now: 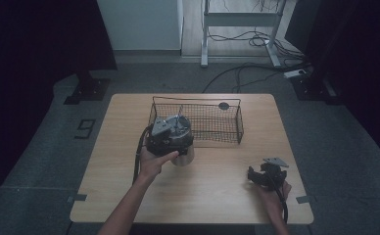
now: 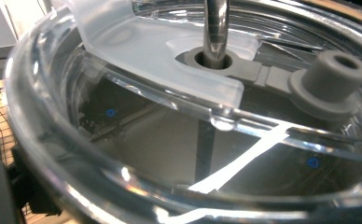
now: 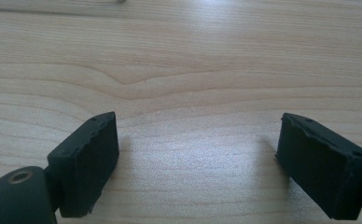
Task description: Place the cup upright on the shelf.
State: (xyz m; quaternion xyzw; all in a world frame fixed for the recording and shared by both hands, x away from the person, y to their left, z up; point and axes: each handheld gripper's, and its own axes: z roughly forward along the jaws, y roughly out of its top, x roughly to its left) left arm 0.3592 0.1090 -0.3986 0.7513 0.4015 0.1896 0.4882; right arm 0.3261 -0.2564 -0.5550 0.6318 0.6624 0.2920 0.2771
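Tumbler (image 1: 183, 155) just before wire basket (image 1: 216, 122).

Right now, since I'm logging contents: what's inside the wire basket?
The wire basket looks bare through its mesh on the right. The left gripper and its clear-lidded cup cover the basket's left end, so that part is hidden.

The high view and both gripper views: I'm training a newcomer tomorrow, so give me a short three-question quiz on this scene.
1. True or false: the right gripper has its jaws apart over bare table.
2. What passes through the grey seal of the clear lid? A) metal straw B) spoon C) cable
3. The wire basket sits toward the table's ____ edge.

Key: 1 true; 2 A; 3 far.
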